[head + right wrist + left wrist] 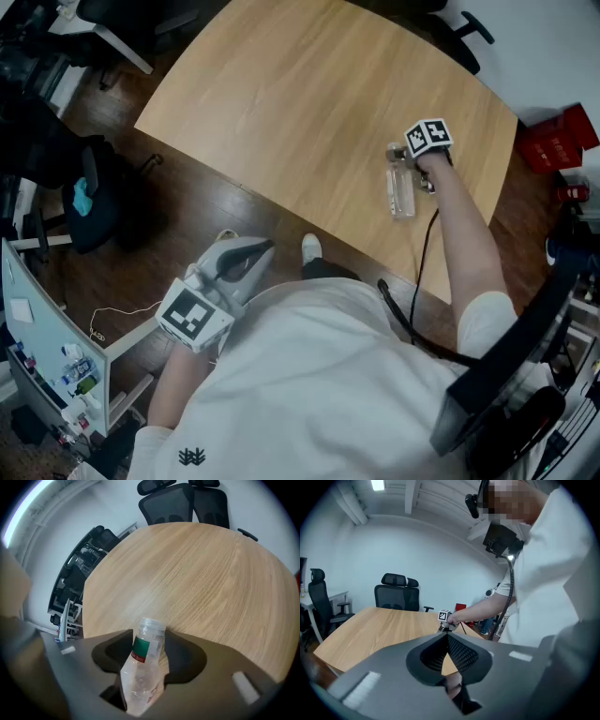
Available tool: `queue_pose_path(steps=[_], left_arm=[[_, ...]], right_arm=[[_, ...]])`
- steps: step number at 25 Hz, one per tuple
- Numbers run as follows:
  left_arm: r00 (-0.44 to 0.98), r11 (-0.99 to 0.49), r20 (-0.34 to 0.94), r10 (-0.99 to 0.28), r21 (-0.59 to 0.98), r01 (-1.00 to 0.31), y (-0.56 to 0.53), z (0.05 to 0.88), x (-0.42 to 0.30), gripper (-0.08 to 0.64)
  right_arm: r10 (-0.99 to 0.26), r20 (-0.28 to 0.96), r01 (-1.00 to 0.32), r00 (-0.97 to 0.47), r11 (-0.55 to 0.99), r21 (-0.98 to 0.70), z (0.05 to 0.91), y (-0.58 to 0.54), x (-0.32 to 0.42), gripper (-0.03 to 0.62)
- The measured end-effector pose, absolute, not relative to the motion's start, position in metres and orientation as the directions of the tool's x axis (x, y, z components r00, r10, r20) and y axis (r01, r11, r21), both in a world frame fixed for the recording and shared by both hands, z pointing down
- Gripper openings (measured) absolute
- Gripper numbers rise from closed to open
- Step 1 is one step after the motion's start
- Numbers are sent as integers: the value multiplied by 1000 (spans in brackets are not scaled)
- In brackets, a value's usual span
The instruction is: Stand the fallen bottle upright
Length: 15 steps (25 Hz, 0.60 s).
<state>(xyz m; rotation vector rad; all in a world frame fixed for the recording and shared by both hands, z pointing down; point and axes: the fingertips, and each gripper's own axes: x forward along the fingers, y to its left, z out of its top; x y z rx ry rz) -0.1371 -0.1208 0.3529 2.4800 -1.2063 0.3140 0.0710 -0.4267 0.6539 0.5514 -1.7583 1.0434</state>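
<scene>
- The left tool (pixel 246 261), nearest, hangs low beside the person's torso, off the table (pixel 300 103). Its jaws are together with nothing between them.
- The right tool (pixel 149 637) is out over the table, by its near edge, with its jaws clamped on the clear bottle (pixel 140 672).
- The bottle's long axis runs along the jaws, neck pointing away from the tool. Standing it up likely means swinging that neck upward.

— How's the light?
— Even and bright on my desk (pixel 309 103); a ceiling lamp (pixel 377 484) glares overhead.
— Sharpness?
— Both gripper views bulge, dark at the corners; my near jaws blur.
</scene>
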Motion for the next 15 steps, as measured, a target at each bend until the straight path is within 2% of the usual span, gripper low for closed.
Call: queue_pose_path(steps=[3,5,9,12,15], left_arm=[[618,-574,342,-708,231,-785,-130,353,-135,0],[619,-578,355,-701,226,-784,-136,357,-136,0],[662,-628,316,-680,216,-748,-146,352,-129,0],[694,-660,291,-658,221,-718,-152,344,-118,0],[713,-680,278,-643,220,-699,-153,340,-112,0]], right_arm=[[-43,873,-717,-485,592,-369,625,-446,69,184],[-199,815,-700,-544,643,-310,591,-463,70,179],[-487,602,-679,-633,722,-130,522,-474,81,179],[-617,419,-695,-666,717,-49,493,-466,93,179],[-711,306,-760,-633,647,-70,485,-455,112,179]])
